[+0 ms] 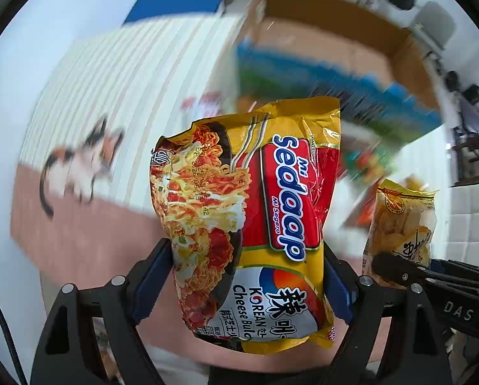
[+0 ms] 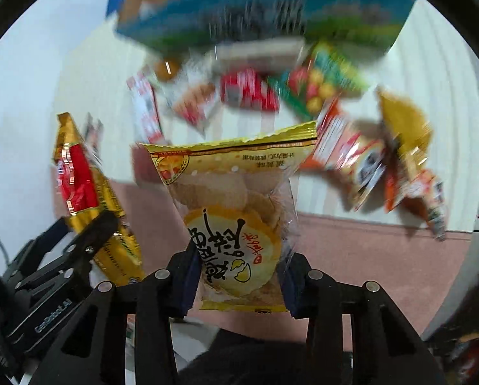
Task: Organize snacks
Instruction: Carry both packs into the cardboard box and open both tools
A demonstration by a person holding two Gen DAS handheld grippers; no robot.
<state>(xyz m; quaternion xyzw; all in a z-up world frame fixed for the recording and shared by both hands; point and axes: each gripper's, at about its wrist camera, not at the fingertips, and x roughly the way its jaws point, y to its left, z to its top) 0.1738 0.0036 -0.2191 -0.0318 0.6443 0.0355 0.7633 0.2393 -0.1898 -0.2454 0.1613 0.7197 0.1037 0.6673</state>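
Observation:
My left gripper [image 1: 244, 284] is shut on a yellow and red Mi Sedaap noodle packet [image 1: 255, 211], held up above the table. My right gripper [image 2: 238, 280] is shut on a yellow bag of round crackers [image 2: 236, 218], also held up. Each held packet shows in the other view: the cracker bag at the right of the left wrist view [image 1: 400, 227], the noodle packet at the left of the right wrist view [image 2: 88, 199]. An open cardboard box [image 1: 329, 45] with blue and green sides stands ahead; it also shows in the right wrist view [image 2: 255, 9].
Several loose snack packets [image 2: 249, 89] lie on the striped cloth [image 1: 127, 89] in front of the box, with more at the right [image 2: 368, 160]. The cloth has a pink band [image 2: 368, 243] and a cat picture [image 1: 82, 163]. The background is motion-blurred.

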